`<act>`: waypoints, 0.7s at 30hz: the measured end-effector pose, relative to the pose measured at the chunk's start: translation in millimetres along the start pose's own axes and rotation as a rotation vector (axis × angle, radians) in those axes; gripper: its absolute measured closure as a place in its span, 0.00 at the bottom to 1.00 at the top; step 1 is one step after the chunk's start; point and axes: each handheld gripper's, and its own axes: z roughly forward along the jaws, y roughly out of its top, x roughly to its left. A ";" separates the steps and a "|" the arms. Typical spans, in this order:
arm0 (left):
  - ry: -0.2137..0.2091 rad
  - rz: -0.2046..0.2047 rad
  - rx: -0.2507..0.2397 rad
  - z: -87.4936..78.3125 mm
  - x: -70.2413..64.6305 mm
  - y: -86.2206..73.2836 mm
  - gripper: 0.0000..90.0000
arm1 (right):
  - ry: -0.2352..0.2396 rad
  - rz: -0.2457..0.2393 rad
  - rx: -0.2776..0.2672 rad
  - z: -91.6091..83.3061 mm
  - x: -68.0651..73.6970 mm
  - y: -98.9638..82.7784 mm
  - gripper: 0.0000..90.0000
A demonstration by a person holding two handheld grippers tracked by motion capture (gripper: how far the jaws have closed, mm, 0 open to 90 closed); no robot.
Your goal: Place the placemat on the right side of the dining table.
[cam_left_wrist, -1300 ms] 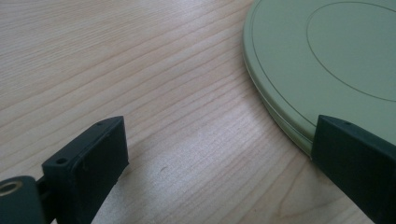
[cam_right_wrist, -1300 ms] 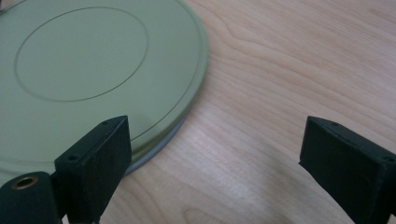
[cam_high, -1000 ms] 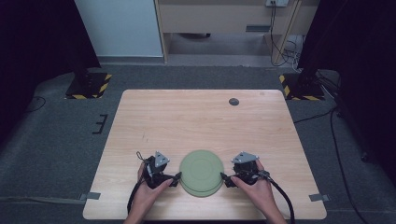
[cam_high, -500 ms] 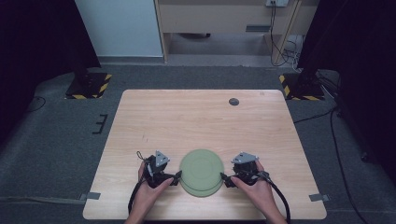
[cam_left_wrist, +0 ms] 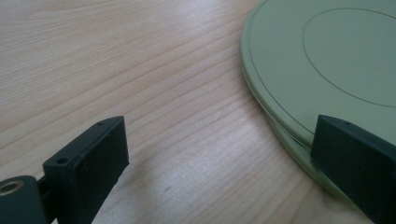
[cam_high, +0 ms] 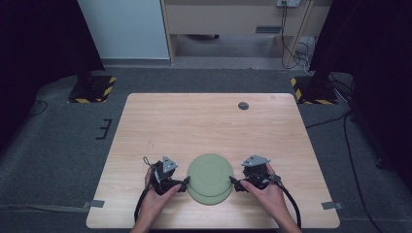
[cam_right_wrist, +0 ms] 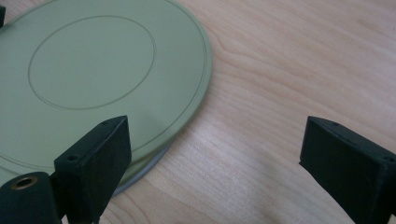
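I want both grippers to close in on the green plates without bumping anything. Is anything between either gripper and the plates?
Nothing visible. The left gripper and right gripper sit open at opposite edges of the plates, with bare table around them.

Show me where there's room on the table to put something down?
The far half of the table is bare, between the green plates and the small dark disc. It's crowded near the plates, with a hand-held gripper on either side.

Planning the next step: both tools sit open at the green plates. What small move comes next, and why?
Probably close the left tool on the top plate's rim: both tools are open, the right tool flanks the stack, and the top plate sits offset on the lower plate.
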 end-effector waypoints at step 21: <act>-0.001 0.018 0.003 2.5 -6.4 2.3 0.04 | 0.143 -0.117 0.184 48.5 -1.6 60.8 0.16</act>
